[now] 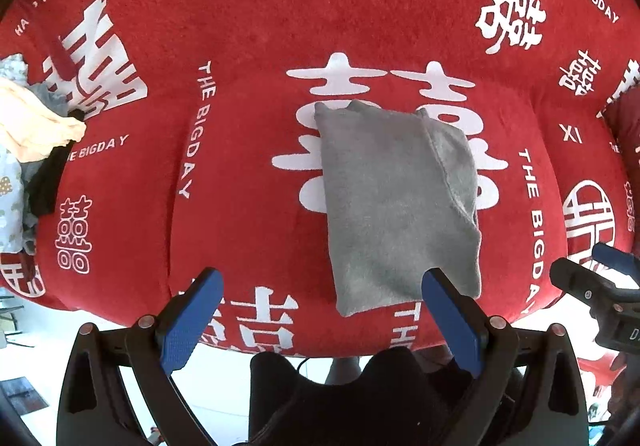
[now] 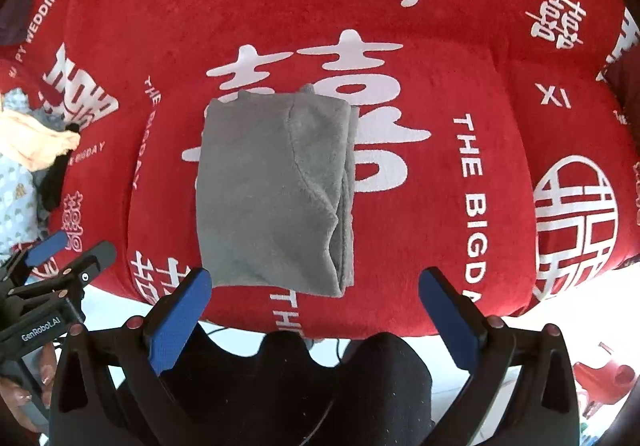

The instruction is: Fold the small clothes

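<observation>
Both grippers held above a folded grey garment, jaws apart and empty.

The left gripper [image 1: 320, 310] and the right gripper [image 2: 316, 310] are seen with blue pads spread wide, nothing between them. The grey garment [image 2: 272, 190] lies below, folded into a neat rectangle on the red blanket [image 2: 460, 206], near its front edge, untouched by either tool. The fold is judged complete; the packet is best left undisturbed or taken by its thick folded edge, so layers are not pulled open. Unfolded clothes [image 1: 28, 134] are piled at the left.
</observation>
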`<action>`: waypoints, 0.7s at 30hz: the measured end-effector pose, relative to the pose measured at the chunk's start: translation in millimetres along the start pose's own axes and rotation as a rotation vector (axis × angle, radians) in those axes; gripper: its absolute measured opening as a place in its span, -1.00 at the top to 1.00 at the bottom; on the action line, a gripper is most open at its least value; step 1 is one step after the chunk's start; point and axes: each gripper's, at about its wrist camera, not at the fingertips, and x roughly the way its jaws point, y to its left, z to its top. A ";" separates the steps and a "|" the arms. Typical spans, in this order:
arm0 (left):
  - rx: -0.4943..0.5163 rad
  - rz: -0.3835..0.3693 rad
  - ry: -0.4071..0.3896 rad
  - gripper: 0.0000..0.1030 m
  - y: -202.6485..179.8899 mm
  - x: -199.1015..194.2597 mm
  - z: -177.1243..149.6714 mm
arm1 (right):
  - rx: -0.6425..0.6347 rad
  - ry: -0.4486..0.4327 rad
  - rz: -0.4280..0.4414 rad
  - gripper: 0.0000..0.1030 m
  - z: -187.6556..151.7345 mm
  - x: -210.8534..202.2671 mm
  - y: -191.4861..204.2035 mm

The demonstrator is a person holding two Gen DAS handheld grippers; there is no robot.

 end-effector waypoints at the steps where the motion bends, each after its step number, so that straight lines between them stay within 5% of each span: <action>1: 0.005 0.003 0.004 -0.94 -0.7 -0.8 -0.1 | 0.002 0.002 -0.003 -1.00 -1.4 -1.1 2.0; 21: 0.035 -0.011 0.028 -0.94 -4.1 -12.0 -3.5 | -0.006 0.008 -0.059 -1.00 0.4 -13.4 24.4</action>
